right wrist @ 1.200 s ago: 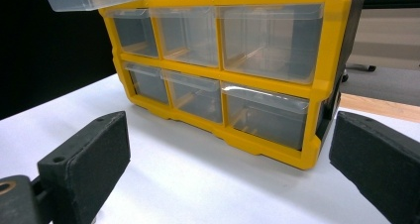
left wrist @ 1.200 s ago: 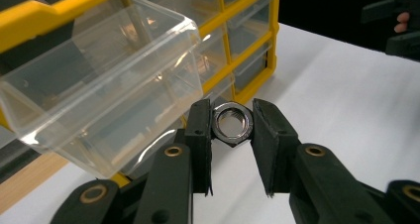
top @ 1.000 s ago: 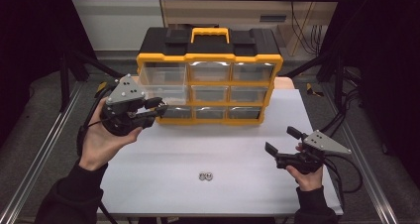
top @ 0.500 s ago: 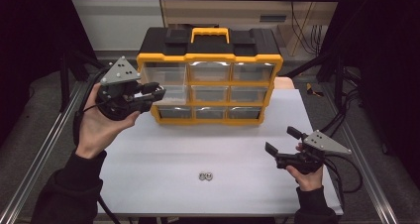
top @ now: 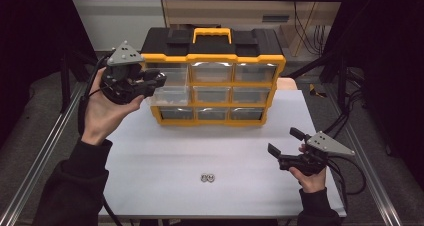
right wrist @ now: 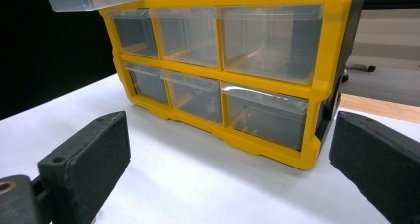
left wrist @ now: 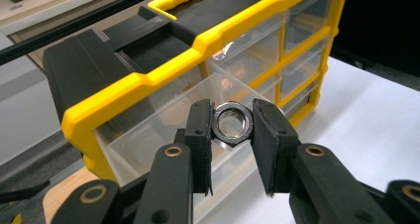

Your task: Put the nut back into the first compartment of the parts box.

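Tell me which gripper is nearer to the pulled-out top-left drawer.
Left. The left gripper, clamping a nut, hovers at the open drawer; the right gripper rests open, low on the table, well away.

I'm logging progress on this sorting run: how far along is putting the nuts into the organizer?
Done: the top-left drawer of the yellow organizer is already pulled out. In hand: the left gripper is clamped on one hex nut, held above that open drawer, not yet dropped. Left: two nuts lie on the white table; the right gripper is open nearby, holding nothing.
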`<state>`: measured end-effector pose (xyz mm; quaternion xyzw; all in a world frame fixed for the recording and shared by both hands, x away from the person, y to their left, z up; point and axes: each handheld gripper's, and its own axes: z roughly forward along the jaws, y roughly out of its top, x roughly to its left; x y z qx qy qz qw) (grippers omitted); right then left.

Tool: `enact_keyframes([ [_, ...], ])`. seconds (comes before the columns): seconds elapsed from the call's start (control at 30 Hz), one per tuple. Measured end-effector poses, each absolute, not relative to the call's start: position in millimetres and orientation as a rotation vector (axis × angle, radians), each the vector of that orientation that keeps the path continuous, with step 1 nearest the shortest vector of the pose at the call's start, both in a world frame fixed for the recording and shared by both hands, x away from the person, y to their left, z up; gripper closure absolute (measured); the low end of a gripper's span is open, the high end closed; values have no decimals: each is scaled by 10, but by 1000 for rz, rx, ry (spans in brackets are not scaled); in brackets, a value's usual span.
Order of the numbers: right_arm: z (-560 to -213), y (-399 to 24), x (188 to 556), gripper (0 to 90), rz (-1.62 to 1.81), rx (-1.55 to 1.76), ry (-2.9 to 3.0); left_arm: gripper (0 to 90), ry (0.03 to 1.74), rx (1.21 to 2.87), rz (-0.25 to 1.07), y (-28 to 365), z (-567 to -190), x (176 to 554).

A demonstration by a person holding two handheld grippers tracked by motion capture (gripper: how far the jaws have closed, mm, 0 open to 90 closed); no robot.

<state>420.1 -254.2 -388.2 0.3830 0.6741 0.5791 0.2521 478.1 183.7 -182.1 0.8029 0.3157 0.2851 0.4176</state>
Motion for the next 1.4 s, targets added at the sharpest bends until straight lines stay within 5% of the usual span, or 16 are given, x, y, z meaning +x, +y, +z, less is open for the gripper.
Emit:
enact_keyframes([
  [1.4,-3887,-2541,4206,28,1570,1041,1835,693,971,2114,731,1949,-2183,5339],
])
